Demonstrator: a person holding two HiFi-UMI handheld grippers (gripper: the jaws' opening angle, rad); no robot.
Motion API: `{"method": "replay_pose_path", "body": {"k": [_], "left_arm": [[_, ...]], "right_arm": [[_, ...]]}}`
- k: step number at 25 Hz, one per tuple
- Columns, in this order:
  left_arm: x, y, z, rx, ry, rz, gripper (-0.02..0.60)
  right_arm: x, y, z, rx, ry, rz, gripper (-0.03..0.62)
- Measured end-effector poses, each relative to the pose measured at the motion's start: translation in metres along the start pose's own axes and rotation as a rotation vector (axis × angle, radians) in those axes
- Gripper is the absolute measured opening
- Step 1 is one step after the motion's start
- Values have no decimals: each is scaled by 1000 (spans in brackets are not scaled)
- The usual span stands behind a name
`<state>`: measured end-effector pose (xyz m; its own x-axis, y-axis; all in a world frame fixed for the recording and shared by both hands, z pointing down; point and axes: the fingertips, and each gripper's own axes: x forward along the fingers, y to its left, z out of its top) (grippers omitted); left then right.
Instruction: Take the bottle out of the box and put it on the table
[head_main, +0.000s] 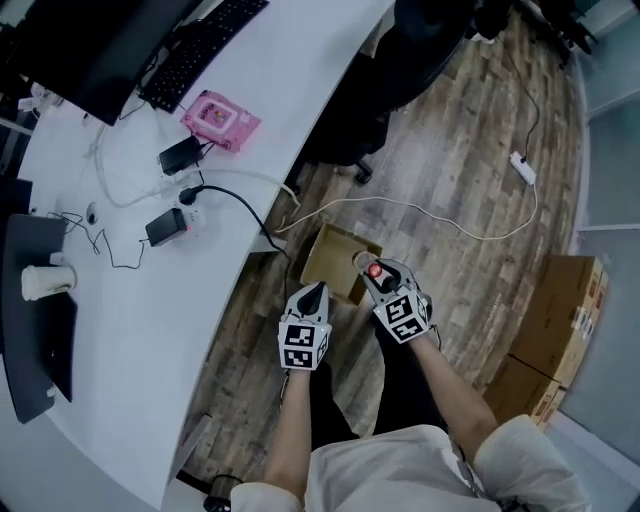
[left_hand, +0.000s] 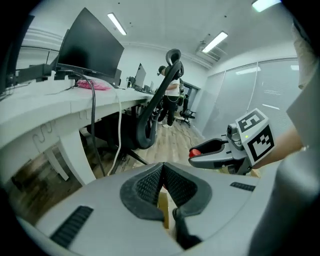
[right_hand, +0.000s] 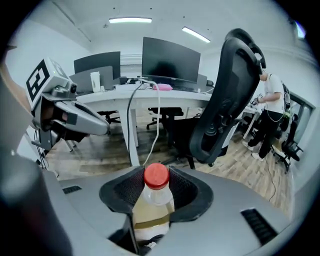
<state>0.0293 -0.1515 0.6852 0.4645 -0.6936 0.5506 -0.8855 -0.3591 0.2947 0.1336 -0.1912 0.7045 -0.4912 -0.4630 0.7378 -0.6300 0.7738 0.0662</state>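
Note:
A clear bottle (right_hand: 152, 202) with a red cap (right_hand: 156, 176) and pale yellowish liquid stands between the pads of my right gripper (right_hand: 156, 184), which is shut on it just under the cap. In the head view the red cap (head_main: 374, 270) shows at the tips of the right gripper (head_main: 381, 277), above the open cardboard box (head_main: 330, 258) on the wooden floor. My left gripper (head_main: 313, 292) hangs beside it, shut, with nothing held; its pads (left_hand: 150, 182) meet at the tip. The white table (head_main: 200, 290) curves along the left.
A black office chair (right_hand: 227, 105) stands close ahead by the table. On the table lie a keyboard (head_main: 200, 45), a pink box (head_main: 220, 120) and chargers with cables. A white cable (head_main: 450, 225) and power strip (head_main: 523, 168) lie on the floor; stacked cartons (head_main: 560, 320) stand at right.

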Motion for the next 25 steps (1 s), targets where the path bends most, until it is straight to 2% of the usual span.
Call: {"method": "replay_pose_path", "body": {"k": [4,7,15,19,25], "left_arm": [[-33,-14,32,-1,-16,-19,15],[-65,-31,49,-8,-28,-52,15],[-129,-31,101,74,-63,-58,15],[-168,-13,113,119,-109,-34,15],[-213,33,121,109,-149,33,15]], "right_arm": [[-43,7,47,-2,-47,-5,181],[-77,25,76,-44,-87,21,181],[-136,60,165,-77,-204,95,179],[-155,102,205,-126,-258,161,181],[-164,153,265,-193,-342,280,180]]}}
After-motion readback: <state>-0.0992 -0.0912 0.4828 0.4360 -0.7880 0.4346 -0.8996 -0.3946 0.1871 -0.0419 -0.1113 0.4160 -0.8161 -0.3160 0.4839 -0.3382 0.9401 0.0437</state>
